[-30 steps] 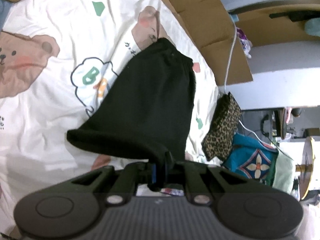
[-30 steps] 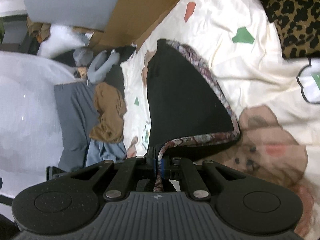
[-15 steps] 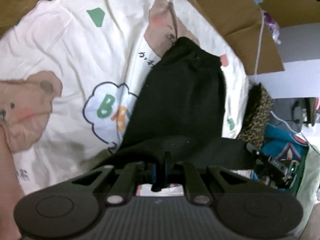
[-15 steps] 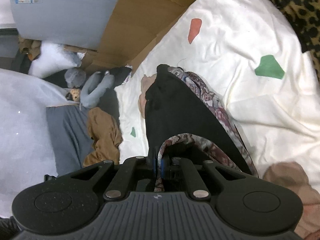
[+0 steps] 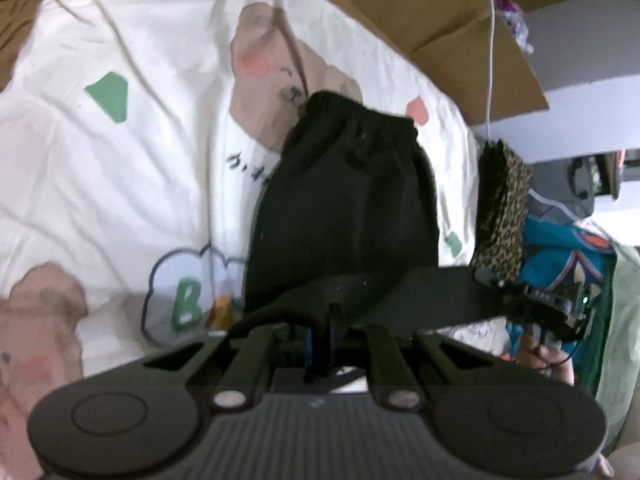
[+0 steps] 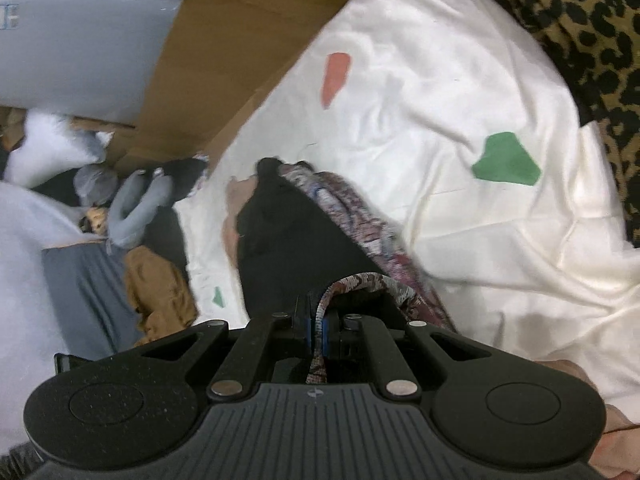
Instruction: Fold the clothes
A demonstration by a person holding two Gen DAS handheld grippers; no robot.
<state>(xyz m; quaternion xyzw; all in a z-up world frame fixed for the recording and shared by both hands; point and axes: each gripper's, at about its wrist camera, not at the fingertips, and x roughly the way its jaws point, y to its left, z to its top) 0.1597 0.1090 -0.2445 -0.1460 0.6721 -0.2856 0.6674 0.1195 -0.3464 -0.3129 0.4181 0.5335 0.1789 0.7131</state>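
A black garment (image 5: 344,200) with an elastic waistband lies on the white bear-print sheet (image 5: 140,152). Its near edge is lifted and stretched between both grippers. My left gripper (image 5: 320,336) is shut on the black hem at its left corner. In the left wrist view my right gripper (image 5: 536,308) shows at the right, holding the other end of the taut hem. In the right wrist view my right gripper (image 6: 316,320) is shut on the patterned maroon trim (image 6: 360,220) of the same garment (image 6: 288,248).
Flattened cardboard (image 5: 420,12) borders the sheet's far side. A leopard-print cloth (image 5: 504,204) and a teal patterned item (image 5: 560,256) lie at the right edge. Brown and grey clothes (image 6: 156,288) are piled beyond the sheet in the right wrist view.
Both grippers carried the garment's near edge forward over its body toward the waistband. The hem now stretches flat between them, and the right gripper has come into the left wrist view.
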